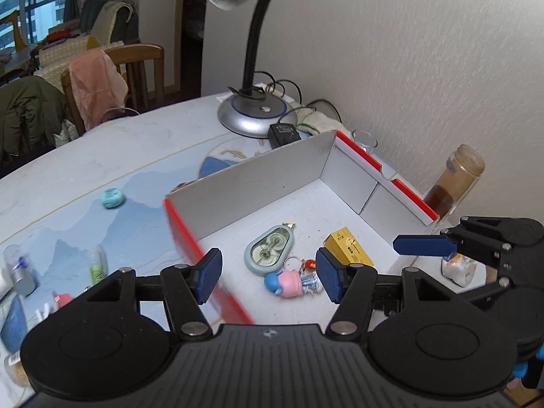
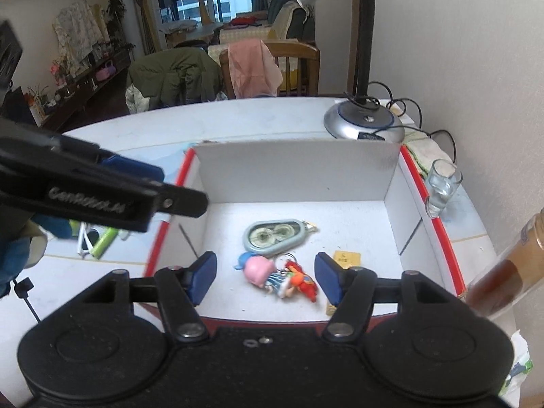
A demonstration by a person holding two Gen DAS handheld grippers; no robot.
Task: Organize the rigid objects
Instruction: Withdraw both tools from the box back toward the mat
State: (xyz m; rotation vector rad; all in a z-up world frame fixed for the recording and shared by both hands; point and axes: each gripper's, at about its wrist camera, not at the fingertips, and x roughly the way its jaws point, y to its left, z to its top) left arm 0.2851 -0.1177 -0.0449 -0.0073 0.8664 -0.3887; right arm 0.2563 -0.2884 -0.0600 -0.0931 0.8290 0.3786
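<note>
A white cardboard box with a red rim [image 1: 360, 159] [image 2: 292, 170] stands open on the table. On its floor lie a pale green oval tape dispenser [image 1: 270, 250] [image 2: 272, 234], a small yellow box [image 1: 346, 246] [image 2: 346, 258] and a doll keychain with pink hair [image 1: 285, 280] [image 2: 261, 272]. My left gripper [image 1: 268, 277] hangs over the box's near left edge, open and empty. My right gripper [image 2: 266, 277] is open above the doll, which lies on the box floor clear of the pads. One blue finger [image 1: 425, 245] of the right gripper reaches in from the right.
Left of the box lie a teal ball [image 1: 113, 198], a green tube [image 1: 98, 268] and a small bottle [image 1: 20, 268]. A desk lamp's base [image 1: 253, 112] [image 2: 363, 122], a glass [image 2: 442, 187] and a jar of brown powder [image 1: 455, 183] stand by the wall. Chairs stand beyond the table.
</note>
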